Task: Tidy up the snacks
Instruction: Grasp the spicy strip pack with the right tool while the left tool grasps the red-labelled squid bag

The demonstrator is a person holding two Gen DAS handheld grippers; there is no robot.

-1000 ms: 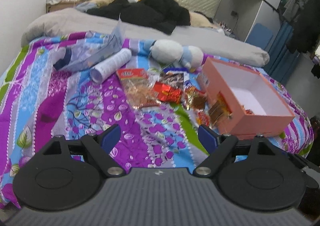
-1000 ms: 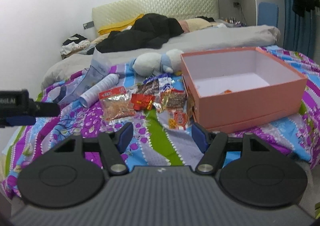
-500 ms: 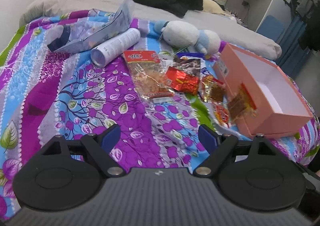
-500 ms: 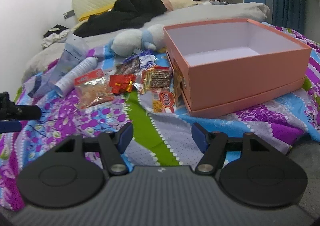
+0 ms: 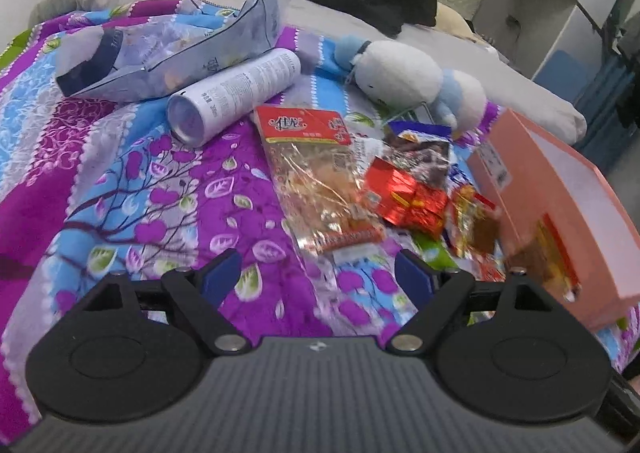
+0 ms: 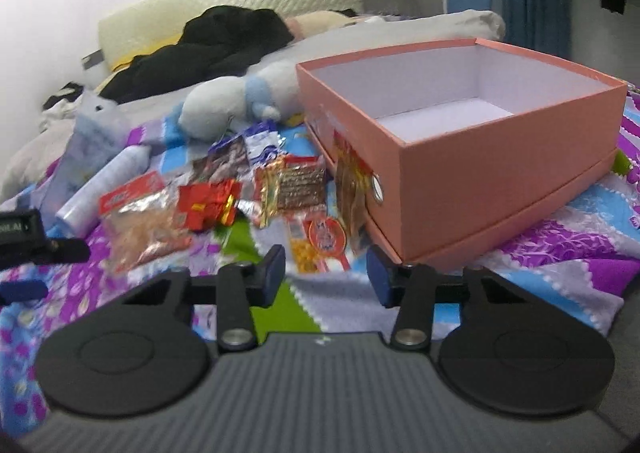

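Several snack packets lie on the patterned bedspread beside an open pink box (image 5: 560,189) (image 6: 500,157). A clear bag with a red header (image 5: 316,169) (image 6: 140,221) lies nearest my left gripper (image 5: 318,277), which is open and empty just short of it. A red foil packet (image 5: 404,197) (image 6: 206,203) and a brown bar packet (image 6: 296,189) lie in the pile. An orange packet (image 6: 320,239) lies just ahead of my open, empty right gripper (image 6: 326,273). Another packet (image 6: 350,193) leans on the box wall.
A white cylinder can (image 5: 236,93), a large silvery pouch (image 5: 180,49) and a white-blue plush toy (image 5: 408,81) lie beyond the snacks. Black clothes (image 6: 208,49) and grey bedding lie at the bed's head. The left gripper's tip (image 6: 36,249) shows at the right wrist view's left edge.
Both grippers have moved forward and lower toward the snack pile. The right gripper's jaws have narrowed a little but stay open.
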